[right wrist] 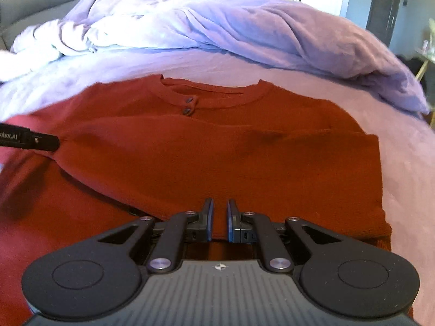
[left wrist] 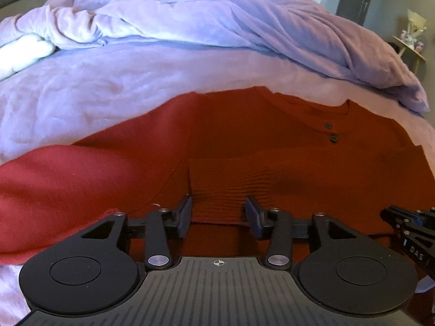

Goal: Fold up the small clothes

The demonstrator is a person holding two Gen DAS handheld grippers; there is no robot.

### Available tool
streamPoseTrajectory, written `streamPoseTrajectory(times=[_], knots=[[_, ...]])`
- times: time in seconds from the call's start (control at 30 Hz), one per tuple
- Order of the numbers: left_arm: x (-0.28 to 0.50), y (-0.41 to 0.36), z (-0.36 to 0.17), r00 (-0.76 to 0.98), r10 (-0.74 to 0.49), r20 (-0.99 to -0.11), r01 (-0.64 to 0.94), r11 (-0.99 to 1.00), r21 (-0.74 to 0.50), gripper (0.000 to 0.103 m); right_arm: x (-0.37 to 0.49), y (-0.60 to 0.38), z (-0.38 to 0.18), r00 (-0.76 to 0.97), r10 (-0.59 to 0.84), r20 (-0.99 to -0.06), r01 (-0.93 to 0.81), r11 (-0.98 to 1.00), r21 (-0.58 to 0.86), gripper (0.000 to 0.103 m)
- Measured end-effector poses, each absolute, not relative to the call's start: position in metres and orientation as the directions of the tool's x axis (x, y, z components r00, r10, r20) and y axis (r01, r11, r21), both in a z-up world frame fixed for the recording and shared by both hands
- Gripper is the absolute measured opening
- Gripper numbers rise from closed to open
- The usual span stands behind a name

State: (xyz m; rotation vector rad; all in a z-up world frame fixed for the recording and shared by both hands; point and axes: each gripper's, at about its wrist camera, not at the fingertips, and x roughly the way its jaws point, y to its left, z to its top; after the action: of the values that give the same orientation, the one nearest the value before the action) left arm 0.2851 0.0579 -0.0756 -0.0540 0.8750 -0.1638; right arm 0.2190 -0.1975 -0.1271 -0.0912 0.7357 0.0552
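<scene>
Soft, limp sweater (right wrist: 206,146) on the bed (right wrist: 339,92); left gripper (left wrist: 218,216) spread around the cuff, right gripper (right wrist: 218,221) nearly closed, grip unclear.

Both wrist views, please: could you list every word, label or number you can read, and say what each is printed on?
"DAS": white letters on the right gripper, at the right edge of the left wrist view; anything after them is cut off.
"obot.AI": white letters on the left gripper, at the left edge of the right wrist view; the start is cut off.
The red sweater and purple blanket carry no text.
</scene>
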Motion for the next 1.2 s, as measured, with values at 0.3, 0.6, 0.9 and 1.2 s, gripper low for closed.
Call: streamPoseTrajectory(times=[0.3, 0.6, 0.9, 1.2], knots=[[0.293, 0.054, -0.080, 0.603, -0.094, -0.792, 0.054, 0.996, -0.077, 0.065, 0.234, -0.184, -0.139, 0.753, -0.056, -0.656, -0.080, 0.981, -0.177, 0.010], [0.218, 0.133, -0.058, 0.609, -0.169, -0.775, -0.146, 0.936, -0.319, 0.089, 0.193, -0.205, -0.111, 0.729, -0.060, -0.682, -0.060, 0.987, -0.150, 0.056], [0.155, 0.305, -0.094, 0.684, -0.085, -0.724, -0.534, 0.619, -0.576, 0.062, 0.057, -0.237, -0.120, 0.723, 0.025, -0.690, 0.032, 0.997, 0.070, 0.056], [0.146, 0.374, -0.128, 0.779, -0.051, -0.625, -0.573, 0.349, -0.742, 0.030, 0.061, -0.233, -0.116, 0.704, 0.008, -0.710, 0.067, 0.995, 0.079, 0.056]])
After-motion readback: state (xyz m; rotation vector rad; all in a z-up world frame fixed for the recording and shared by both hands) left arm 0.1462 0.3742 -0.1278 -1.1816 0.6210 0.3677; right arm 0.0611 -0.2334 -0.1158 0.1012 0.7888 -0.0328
